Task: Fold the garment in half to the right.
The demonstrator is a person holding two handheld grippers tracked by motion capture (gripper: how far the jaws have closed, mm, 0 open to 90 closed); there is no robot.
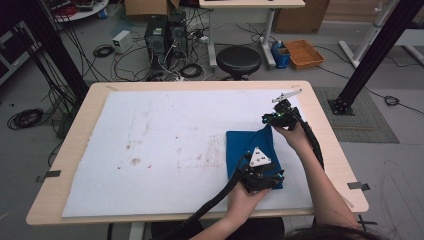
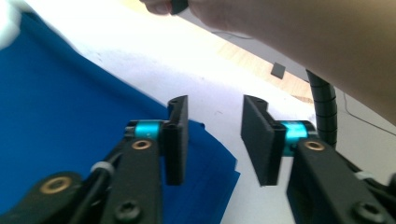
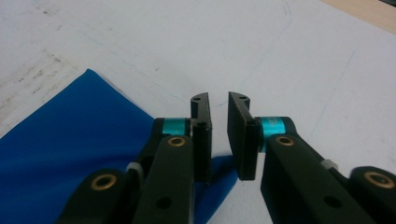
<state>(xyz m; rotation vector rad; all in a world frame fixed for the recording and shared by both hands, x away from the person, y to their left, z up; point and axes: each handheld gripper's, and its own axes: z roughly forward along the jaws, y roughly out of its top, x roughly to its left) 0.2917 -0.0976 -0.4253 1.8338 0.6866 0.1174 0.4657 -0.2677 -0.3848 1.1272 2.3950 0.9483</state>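
Note:
A folded blue cloth lies on the white sheet at the right side of the table. My left gripper hovers at the cloth's near right corner. In the left gripper view it is open wide, with one jaw over the blue cloth and bare sheet in the gap. My right gripper is at the cloth's far right corner. In the right gripper view it stands open by a narrow gap, and the cloth's corner lies just under its jaws, not clamped.
The white sheet has brown stains left of centre. The wooden table edge is close on the right. Beyond the table stand a black stool, computer towers, an orange bin and floor cables.

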